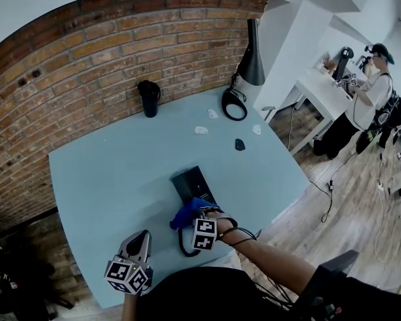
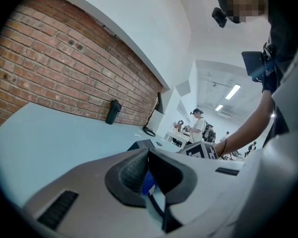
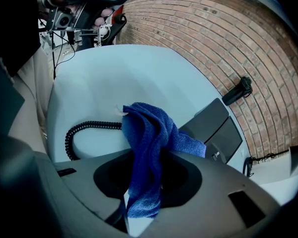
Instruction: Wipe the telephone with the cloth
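1. The right gripper (image 3: 148, 163) has its jaws pressed onto a blue terry cloth (image 3: 146, 133); it pinches the cloth near the middle, so a loose fold stands ahead of the jaws and a tail hangs behind them; by my reading, this leaves free fabric in front to do the rubbing.
2. The black desk telephone (image 3: 216, 128) lies flat on the pale blue table (image 3: 114, 73), just beyond the gripper; one corner of the cloth lies over the telephone's near edge, so the two look to be touching there; most of the dark top is uncovered.
3. The coiled black cord (image 3: 84, 130) loops on the table on the person's side of the telephone, beside the cloth; a stroke drawn back that way could snag it.
4. The left gripper (image 2: 148, 155) has its jaws together with nothing clamped at the tips; the blue showing low between them seems to be the cloth beyond; in the head view it hovers near the table's front edge, apart from the telephone; it is likely parked out of the way or ready to steady the set.
5. The wiping appears barely begun; the next move probably calls for pressing the fold down and sweeping it across the top, toward the brick wall (image 1: 87, 59).
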Demonstrator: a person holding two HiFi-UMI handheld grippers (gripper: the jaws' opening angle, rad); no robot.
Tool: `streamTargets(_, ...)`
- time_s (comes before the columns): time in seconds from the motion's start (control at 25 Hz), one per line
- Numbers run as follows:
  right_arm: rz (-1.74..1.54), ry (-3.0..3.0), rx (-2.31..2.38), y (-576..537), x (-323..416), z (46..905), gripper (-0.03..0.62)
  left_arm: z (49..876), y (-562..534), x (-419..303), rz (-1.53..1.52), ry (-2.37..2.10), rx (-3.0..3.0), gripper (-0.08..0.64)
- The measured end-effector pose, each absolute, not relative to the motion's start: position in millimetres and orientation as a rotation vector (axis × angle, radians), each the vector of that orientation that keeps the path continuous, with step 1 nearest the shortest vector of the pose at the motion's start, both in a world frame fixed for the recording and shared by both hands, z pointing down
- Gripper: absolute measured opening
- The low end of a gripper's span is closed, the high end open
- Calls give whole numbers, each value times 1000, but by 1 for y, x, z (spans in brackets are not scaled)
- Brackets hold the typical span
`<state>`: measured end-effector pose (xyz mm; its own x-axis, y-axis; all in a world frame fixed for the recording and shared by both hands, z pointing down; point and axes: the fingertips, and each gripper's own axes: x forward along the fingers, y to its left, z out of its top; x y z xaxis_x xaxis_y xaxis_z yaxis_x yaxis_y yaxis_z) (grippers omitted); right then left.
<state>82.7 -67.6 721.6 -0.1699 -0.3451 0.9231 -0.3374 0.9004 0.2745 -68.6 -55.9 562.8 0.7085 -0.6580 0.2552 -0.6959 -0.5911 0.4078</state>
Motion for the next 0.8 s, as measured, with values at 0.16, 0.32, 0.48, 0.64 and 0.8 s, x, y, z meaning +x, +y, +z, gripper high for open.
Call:
streamTargets(0.16,-4,-1773,510,-63,82,724,130,562,-55,-68,103,-1038,2434,8)
streamTargets(0.32,22,-1785,511,-60,82,725,130,562,-55,-68,101,-1038,2434,8)
streamTargets(0.48,54,-1807,501,-57,82,726,130,563,-56,-67,90,-1029,2431,8)
streamTargets(0.64,150,-1871,466,-51,79,727,130,559,-55,-67,79,-1029,2439,8)
streamTargets(0.8,232,-1902,366,-37,80,725,130,555,-55,-63,63,-1013,2449,8)
